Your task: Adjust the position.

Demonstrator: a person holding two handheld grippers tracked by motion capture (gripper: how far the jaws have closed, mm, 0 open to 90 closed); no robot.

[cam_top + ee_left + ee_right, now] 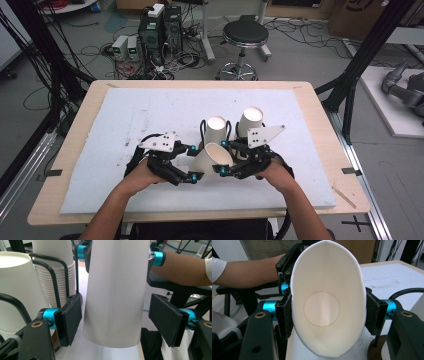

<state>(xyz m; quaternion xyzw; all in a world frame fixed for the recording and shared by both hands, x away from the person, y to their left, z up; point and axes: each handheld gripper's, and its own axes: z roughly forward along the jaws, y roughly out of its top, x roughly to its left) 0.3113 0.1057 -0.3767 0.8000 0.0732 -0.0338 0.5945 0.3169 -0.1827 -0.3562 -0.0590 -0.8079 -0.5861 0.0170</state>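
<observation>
A: What sits nearest the person?

B: The two forearms, coming in at six o'clock of the high view. The left gripper (192, 162) and the right gripper (221, 157) meet around one paper cup (212, 159), which lies on its side between them, just below the middle of the white mat (125, 125).

A: Who has hold of the cup?

B: The right gripper (328, 315). In the right gripper view the cup (324, 305) faces the camera mouth first, its rim squeezed into a tall oval, and both pads (288, 315) press on its sides at nine and three o'clock. So those jaws are clenched on the cup.

A: And the left one?

B: Released. In the left gripper view the cup's wall (116, 290) hangs between the jaws of the left gripper (117, 317). A plain gap shows at the pad on the three o'clock side; the nine o'clock pad (72, 317) stands just beside the wall.

A: What lies beyond?

B: Two stacks of upturned cups in black wire holders, at twelve and one o'clock from the held cup: the left stack (216, 131) just behind it, the right stack (250, 122) beside that. Farther off, past the table's (75, 130) far edge, a black stool (245, 35) stands on the floor.
</observation>
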